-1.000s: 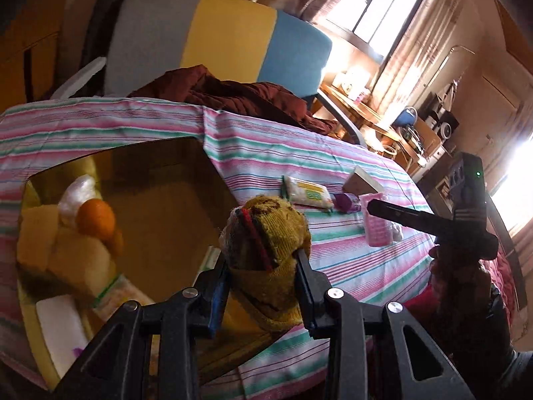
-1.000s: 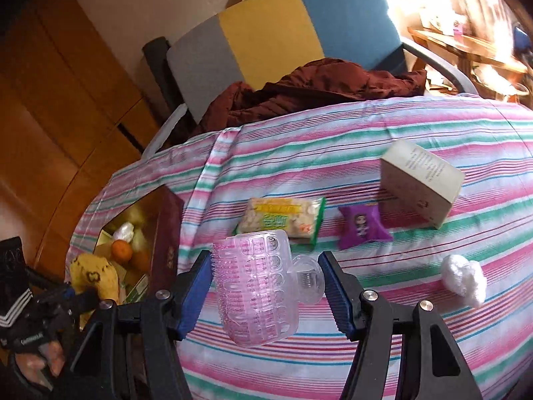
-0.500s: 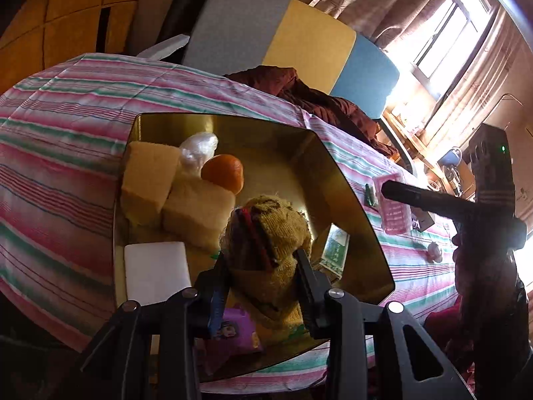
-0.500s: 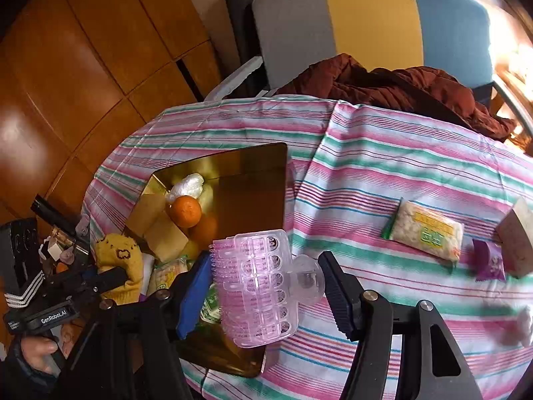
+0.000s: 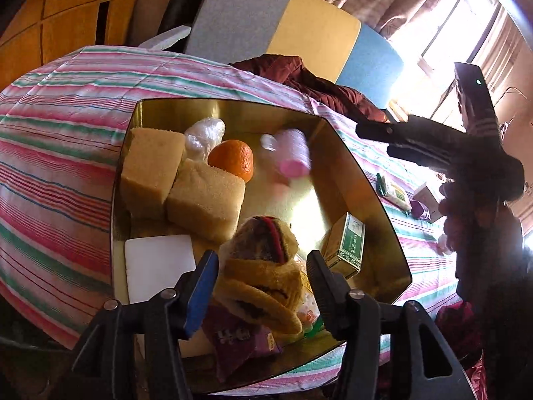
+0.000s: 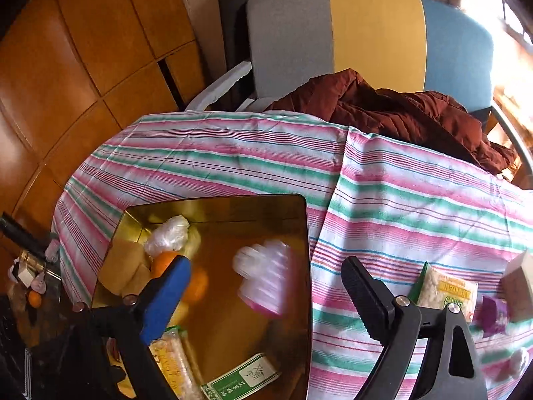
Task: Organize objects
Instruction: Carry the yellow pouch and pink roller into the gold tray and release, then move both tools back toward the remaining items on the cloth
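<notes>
Going left to right in the left wrist view, the gold tray (image 5: 383, 206) on the striped bench (image 5: 60, 153) holds two sponge blocks (image 5: 203, 196) and a white pad (image 5: 156, 266) along its left side, a plastic wad (image 5: 203, 133) and an orange (image 5: 233, 160) toward the far edge, and a green box (image 5: 346, 243) by its right wall. The left gripper (image 5: 263, 273) has just been opening: half a second ago it pinched the yellow sock (image 5: 260, 273), and now the fingers (image 5: 200, 286) stand clear of it, the sock lying loose between them over the tray's near edge. The right gripper (image 6: 266, 296) has also just spread wide; the pink hair roller (image 6: 266, 280), held before, is a blur inside the tray, free of both fingers. A snack packet (image 6: 446, 293) lies on the bench to the right of the tray.
</notes>
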Motion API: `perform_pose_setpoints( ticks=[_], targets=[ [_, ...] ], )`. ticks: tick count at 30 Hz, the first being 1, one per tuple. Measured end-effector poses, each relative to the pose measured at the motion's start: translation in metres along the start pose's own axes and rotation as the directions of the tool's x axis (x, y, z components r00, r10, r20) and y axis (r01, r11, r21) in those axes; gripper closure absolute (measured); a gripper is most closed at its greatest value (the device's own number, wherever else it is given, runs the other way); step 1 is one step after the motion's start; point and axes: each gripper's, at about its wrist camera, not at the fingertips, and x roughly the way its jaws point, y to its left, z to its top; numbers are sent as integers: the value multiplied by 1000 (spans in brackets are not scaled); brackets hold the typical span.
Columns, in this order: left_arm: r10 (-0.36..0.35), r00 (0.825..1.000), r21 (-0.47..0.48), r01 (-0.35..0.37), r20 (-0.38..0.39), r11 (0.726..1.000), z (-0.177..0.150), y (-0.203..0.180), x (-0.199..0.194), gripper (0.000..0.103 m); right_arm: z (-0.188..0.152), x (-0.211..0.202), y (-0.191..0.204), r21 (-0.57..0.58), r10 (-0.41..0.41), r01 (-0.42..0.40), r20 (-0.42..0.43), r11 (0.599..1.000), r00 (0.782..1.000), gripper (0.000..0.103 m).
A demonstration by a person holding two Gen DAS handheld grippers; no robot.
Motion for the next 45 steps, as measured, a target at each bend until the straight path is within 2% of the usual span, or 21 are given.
perform_pose_setpoints(
  ticks=[3,7,13,19,23,31,45],
  targets=[
    [6,1000,-6,-6,9,1000,0,-2,-3,47,-12,-2,1,-7,-16,16,-14,1000,1000,9],
    [31,998,-4,-31,47,1000,3,-3,-17,47,-27,-5,-1,11,-15,15,-19,1000,1000,0],
    [85,991,-15,-84,106,996,9,-5,-37,47,-46,-12,12,-43,-73,73,8,996,997,0],
    [191,966,-4,-193,175,981,13,-12,-54,43,-60,-25,24,-82,-145,151,72,985,987,0],
    [238,949,27,-249,208,968,13,-21,-59,42,-66,-34,30,-94,-135,143,86,985,987,0],
    [263,938,76,-286,228,955,11,-37,-59,42,-78,-49,39,-121,-141,156,118,980,983,0],
    [265,936,146,-302,231,942,3,-62,-56,42,-88,-61,23,-81,-191,204,148,976,970,0]
  ],
)
